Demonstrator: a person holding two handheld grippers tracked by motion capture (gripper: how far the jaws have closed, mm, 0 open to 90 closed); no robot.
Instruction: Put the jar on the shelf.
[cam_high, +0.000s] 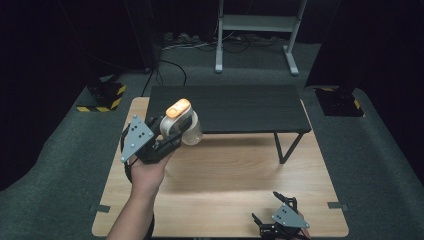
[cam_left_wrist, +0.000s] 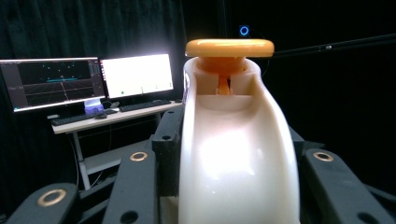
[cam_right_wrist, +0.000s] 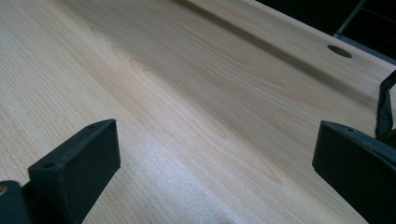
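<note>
A cream-white plastic container (cam_high: 186, 124) with an orange lid (cam_high: 178, 108) hangs in the air over the back left of the wooden table (cam_high: 240, 170). My left gripper (cam_high: 172, 134) is shut on its body. In the left gripper view the container (cam_left_wrist: 233, 158) rises between the two black jaws, with the orange lid (cam_left_wrist: 229, 47) on top, and my left gripper (cam_left_wrist: 232, 144) clamps both its sides. My right gripper (cam_high: 281, 212) rests near the table's front right edge. In the right gripper view it (cam_right_wrist: 215, 154) stands open over bare wood with nothing between its fingers.
A low black bench (cam_high: 235, 107) stands across the back of the table on thin legs. Beyond it are grey carpet, a white desk frame (cam_high: 255, 30) and cables. Two lit monitors (cam_left_wrist: 88, 79) on a desk are in the left gripper view.
</note>
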